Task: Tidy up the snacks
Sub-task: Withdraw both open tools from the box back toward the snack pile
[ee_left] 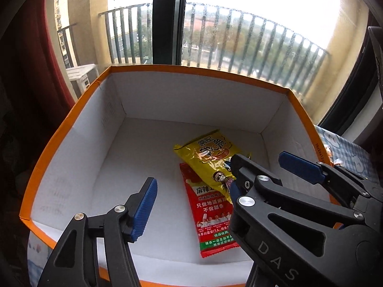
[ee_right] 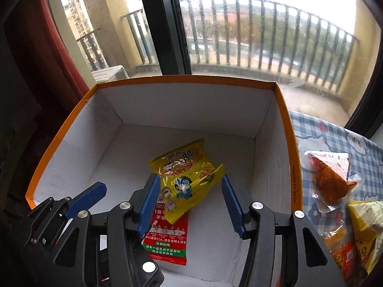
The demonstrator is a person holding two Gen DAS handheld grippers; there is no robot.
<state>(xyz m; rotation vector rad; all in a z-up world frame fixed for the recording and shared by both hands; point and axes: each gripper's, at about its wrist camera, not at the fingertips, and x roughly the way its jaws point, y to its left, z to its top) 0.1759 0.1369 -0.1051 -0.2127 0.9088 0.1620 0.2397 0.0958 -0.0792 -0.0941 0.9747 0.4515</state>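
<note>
Hovering over an orange-rimmed box [ee_left: 69,129] with white inner walls, both grippers point down into it with nothing between their blue pads. The left gripper [ee_left: 191,205] has its fingers [ee_left: 143,208] spread wide apart and released; in its own view the right gripper [ee_left: 265,172] reaches in from the right side, above the packets. The right gripper [ee_right: 191,201] is likewise released — its fingers [ee_right: 149,205] stand apart on either side of the yellow packet [ee_right: 189,179] without touching it, as far as the view shows.

On the box floor lie two snacks. The yellow packet [ee_left: 210,157] rests on top, tilted, overlapping the upper end of a red packet [ee_left: 213,217] printed with white and green lettering; the red packet [ee_right: 167,241] lies flat beneath, its lower end toward the near wall of the box.

The box [ee_right: 290,143] sits on a tabletop covered by a blue-and-white checked cloth [ee_right: 335,134]. Just right of the box, outside it, more snacks lie on the cloth — a clear packet with an orange-red filling [ee_right: 331,181], a yellow-white bag [ee_right: 366,232] and a small orange-red packet [ee_right: 340,251]. Behind the box is a window [ee_right: 239,35] with a dark frame, a railed balcony beyond it, and a red curtain [ee_right: 47,55] to the left.
</note>
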